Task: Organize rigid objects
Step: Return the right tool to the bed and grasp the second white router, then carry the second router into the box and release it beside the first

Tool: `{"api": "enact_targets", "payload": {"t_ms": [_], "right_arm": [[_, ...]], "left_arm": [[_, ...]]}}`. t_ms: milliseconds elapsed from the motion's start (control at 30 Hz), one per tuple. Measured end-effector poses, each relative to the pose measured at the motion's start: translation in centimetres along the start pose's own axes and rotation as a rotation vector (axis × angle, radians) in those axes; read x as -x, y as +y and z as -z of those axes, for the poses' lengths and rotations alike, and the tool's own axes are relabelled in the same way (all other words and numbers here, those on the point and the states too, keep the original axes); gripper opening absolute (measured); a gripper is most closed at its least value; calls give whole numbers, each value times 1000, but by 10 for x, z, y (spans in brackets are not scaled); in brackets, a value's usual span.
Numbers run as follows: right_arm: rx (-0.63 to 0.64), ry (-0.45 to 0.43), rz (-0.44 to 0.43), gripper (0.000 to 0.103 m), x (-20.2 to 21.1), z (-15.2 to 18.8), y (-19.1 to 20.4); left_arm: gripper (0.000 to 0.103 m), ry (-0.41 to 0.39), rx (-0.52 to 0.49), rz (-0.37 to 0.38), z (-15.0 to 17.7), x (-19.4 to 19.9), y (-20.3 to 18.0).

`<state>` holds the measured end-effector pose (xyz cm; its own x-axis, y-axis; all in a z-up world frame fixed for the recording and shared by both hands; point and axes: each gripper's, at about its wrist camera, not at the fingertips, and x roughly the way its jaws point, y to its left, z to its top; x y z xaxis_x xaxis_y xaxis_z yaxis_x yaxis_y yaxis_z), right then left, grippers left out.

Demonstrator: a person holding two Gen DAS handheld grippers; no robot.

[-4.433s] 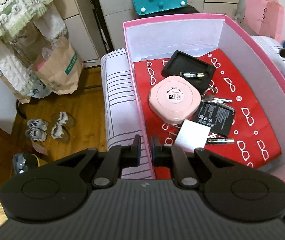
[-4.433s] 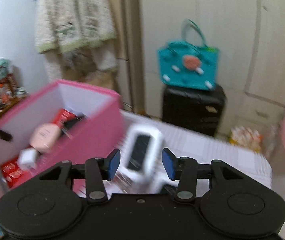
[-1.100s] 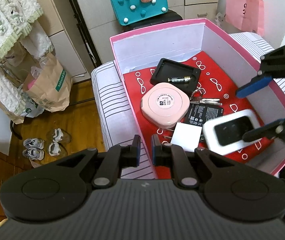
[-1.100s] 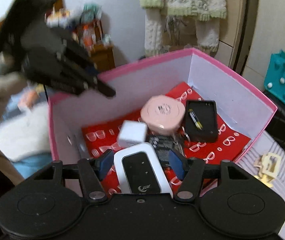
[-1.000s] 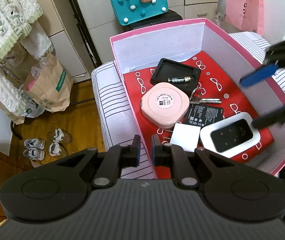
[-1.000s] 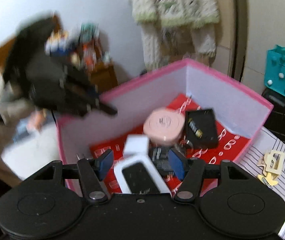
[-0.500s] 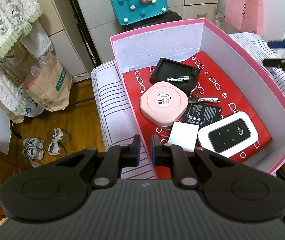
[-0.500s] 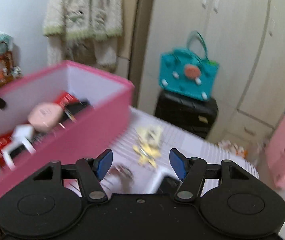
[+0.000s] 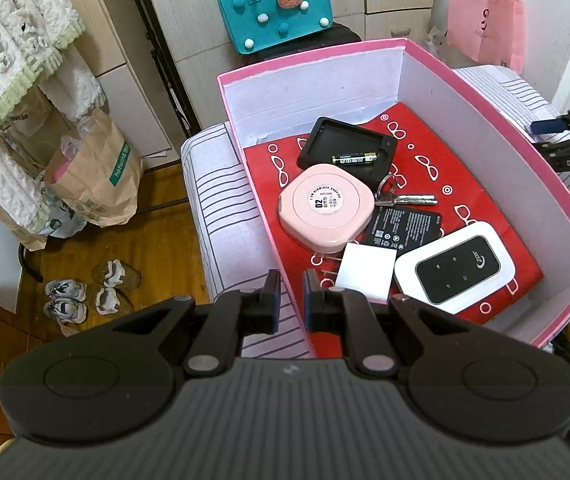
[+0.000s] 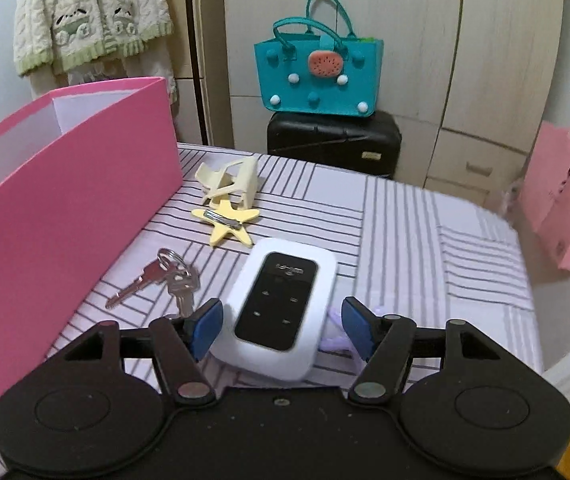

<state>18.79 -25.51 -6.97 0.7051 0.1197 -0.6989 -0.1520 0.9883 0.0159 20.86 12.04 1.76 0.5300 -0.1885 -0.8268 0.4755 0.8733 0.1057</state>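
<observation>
Striped bedsheet (image 10: pixel 425 216) with grey lines fills most of the right wrist view, with wardrobe doors and a teal felt bag (image 10: pixel 319 76) on a black suitcase (image 10: pixel 333 140) at top centre. On the sheet, lower centre, a white pocket router (image 10: pixel 281 308) lies between the blue pads of the right gripper (image 10: pixel 279 326), which is spread wide and not touching it as far as I can see. Left of it are some keys (image 10: pixel 161 284), above those a yellow star clip (image 10: pixel 227 222) and a cream hair claw (image 10: pixel 231 178). Pink box (image 10: pixel 65 216) wall takes up the left side.

Left wrist view looks down into that box: left gripper (image 9: pixel 289 300) at bottom centre is pinching the near box wall, fingers pressed on either side of the rim. Inside on the red liner (image 9: pixel 425 152), mid frame: a pink round case (image 9: pixel 327 212), a black tray (image 9: pixel 347 150) with a battery (image 9: pixel 354 157) in it, more keys, a black phone battery (image 9: pixel 407 230), a white cube (image 9: pixel 365 274) and a second white router (image 9: pixel 455 266) at lower right
</observation>
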Motion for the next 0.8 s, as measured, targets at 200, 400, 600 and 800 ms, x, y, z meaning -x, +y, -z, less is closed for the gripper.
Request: {"api": "enact_targets", "payload": {"t_ms": [200, 400, 600, 800], "right_arm": [[11, 29, 92, 68, -20, -5, 16], [-33, 18, 82, 64, -23, -5, 15], [-100, 31, -4, 64, 6, -9, 17], [-55, -107, -88, 64, 63, -27, 45]], "left_arm": [[10, 6, -12, -3, 0, 2, -1], [10, -7, -11, 7, 3, 4, 0], [11, -11, -3, 23, 5, 7, 2], [11, -17, 8, 26, 5, 7, 3]]}}
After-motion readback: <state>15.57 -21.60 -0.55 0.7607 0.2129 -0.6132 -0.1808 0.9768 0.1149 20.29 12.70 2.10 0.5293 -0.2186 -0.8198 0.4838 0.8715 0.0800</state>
